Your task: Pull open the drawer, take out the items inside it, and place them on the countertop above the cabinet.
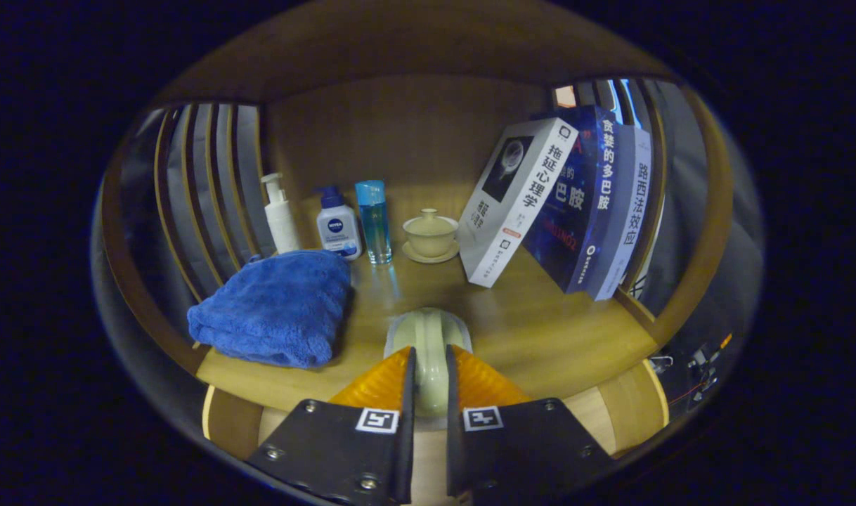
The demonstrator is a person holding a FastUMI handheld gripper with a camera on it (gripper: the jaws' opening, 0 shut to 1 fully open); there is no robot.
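Countertop (pixel 512 337) spans the scene, w/ wooden back wall beyond and slatted sides. Books (pixel 561 204) lean at abt 1 o'clock from the gripper (pixel 429 379). Blue towel (pixel 277 306) lies folded at 10 o'clock, near the front edge. Row of bottles at 11: pump bottle (pixel 280 214), white bottle (pixel 338 226), blue bottle (pixel 374 221). Lidded cup on saucer (pixel 430 235) at 12, well beyond the fingers.

Pale green item (pixel 428 344), prob. a dish held edge-on, sits pinched between both fingers, its far end sticking out at 12 just ahead of them. Gripper clenched on it.

Step, as I judge it: placing a taken-out item on the top. Whether it touches the wood yet, can't tell. Next move needs lowering it onto the bare patch ahead, right of the towel, then releasing w/o tipping it.
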